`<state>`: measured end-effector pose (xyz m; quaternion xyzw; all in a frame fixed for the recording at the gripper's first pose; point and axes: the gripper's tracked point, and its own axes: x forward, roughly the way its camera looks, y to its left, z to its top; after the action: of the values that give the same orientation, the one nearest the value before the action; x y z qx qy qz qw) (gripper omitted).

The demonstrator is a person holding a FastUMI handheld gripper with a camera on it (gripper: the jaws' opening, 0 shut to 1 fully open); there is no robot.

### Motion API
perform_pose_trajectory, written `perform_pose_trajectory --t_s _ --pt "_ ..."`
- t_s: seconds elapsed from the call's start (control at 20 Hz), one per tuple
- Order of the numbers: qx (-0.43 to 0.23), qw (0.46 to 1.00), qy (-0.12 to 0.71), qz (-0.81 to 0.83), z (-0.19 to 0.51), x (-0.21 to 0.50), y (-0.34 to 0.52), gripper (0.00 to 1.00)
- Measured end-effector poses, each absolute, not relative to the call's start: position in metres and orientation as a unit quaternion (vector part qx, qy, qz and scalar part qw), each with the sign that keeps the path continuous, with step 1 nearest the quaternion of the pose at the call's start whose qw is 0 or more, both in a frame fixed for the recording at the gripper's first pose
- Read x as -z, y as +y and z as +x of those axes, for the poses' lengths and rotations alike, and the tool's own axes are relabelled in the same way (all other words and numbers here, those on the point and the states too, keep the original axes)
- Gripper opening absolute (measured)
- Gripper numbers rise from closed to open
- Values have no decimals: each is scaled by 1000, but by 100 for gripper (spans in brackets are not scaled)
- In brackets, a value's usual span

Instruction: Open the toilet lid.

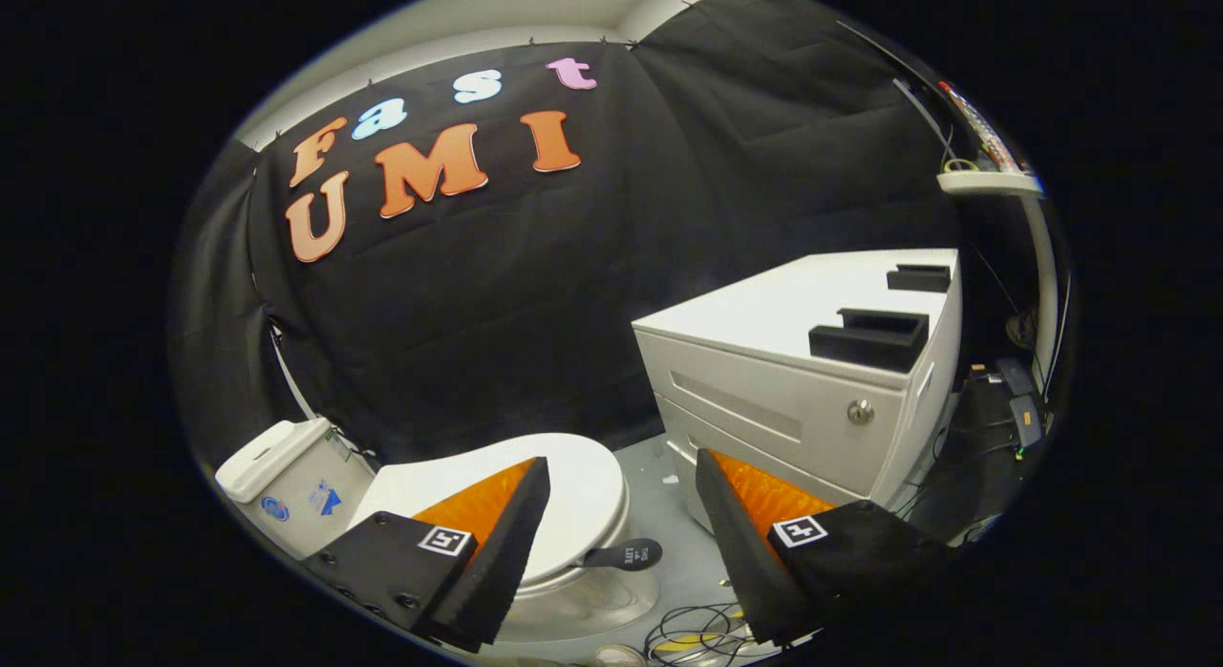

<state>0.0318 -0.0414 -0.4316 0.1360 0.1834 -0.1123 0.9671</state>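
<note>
A small white toilet stands on the grey floor below and ahead of me, its white lid lying flat and closed over the bowl. A dark lift tab juts out from the lid's front rim. The white tank sits behind it against the black cloth. My gripper hangs above the toilet's front with its fingers wide apart and nothing between them. The left finger covers part of the lid; the right finger is off to the side of the bowl, over the floor.
A white drawer cabinet with a round lock stands just right of the toilet, two black holders on top. Loose cables lie on the floor before the bowl. More cables and gear sit right of the cabinet, beside a white shelf post.
</note>
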Motion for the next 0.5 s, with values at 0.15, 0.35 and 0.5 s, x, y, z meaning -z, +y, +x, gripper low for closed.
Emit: perform_pose_trajectory --t_s 0.15,0.35,0.5 --pt "126 951 212 186 23 476 -49 96" --pt "147 925 233 263 23 517 -57 88" --pt "138 895 281 319 5 542 -46 82"
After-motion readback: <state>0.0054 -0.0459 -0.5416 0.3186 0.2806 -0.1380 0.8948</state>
